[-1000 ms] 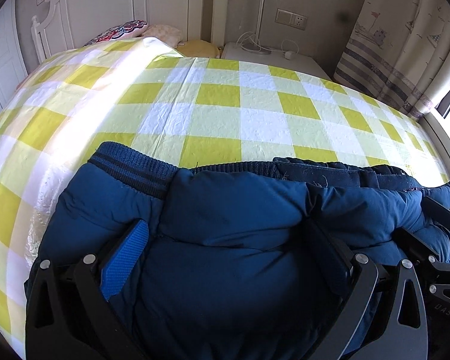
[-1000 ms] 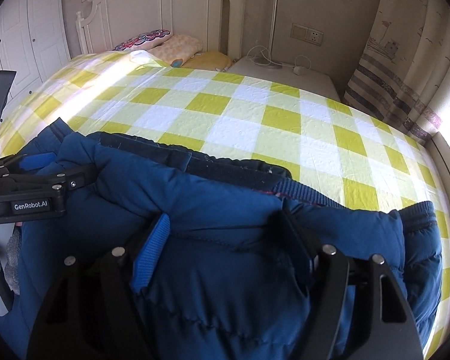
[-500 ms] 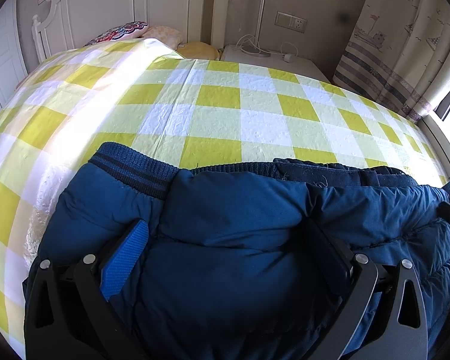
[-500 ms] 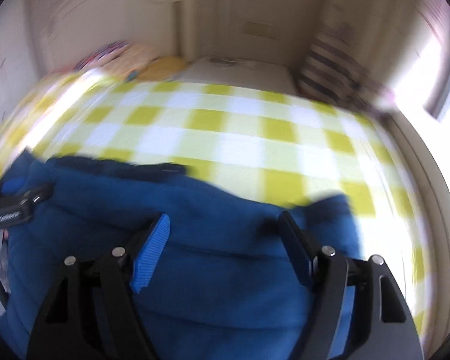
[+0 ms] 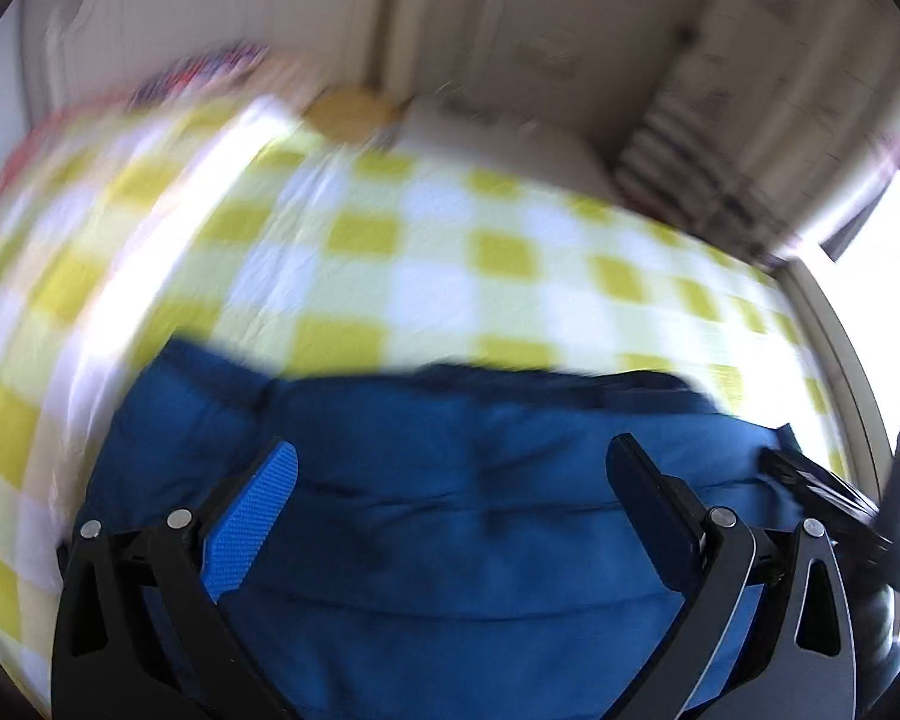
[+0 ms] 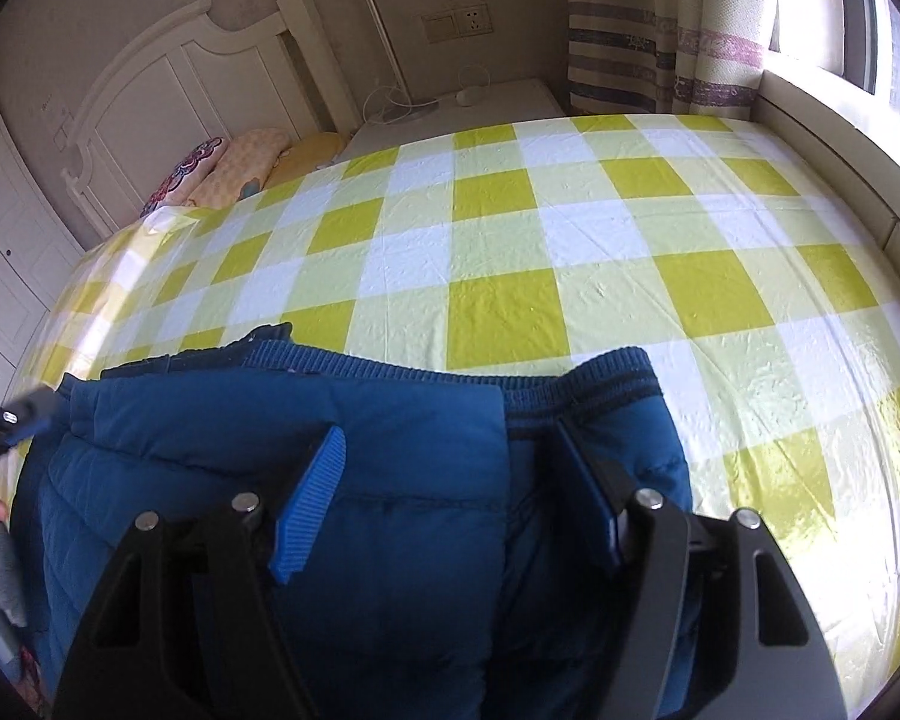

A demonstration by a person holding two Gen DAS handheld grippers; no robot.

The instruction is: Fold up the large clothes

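A dark blue padded jacket (image 6: pixel 210 450) lies folded at the near edge of a bed with a yellow and white checked sheet (image 6: pixel 510 240). My right gripper (image 6: pixel 450 435) hangs over the jacket's right end by the ribbed hem (image 6: pixel 582 378). Its jaws are closing with a folded flap between them, and no firm pinch shows. The left wrist view is blurred. In it my left gripper (image 5: pixel 450 450) stands open wide above the jacket (image 5: pixel 450 570). Each gripper shows at the edge of the other's view: the right gripper (image 5: pixel 828 492) and the left gripper (image 6: pixel 6 420).
A white headboard (image 6: pixel 168 90) and pillows (image 6: pixel 228 168) are at the far left of the bed. A nightstand (image 6: pixel 486 102) with a lamp and cable stands behind it. A striped curtain (image 6: pixel 648 30) and a window ledge (image 6: pixel 822 114) run along the right.
My right gripper has slid right along the jacket to the ribbed hem and rolled. My left gripper has risen off the jacket, and its view has gone blurred.
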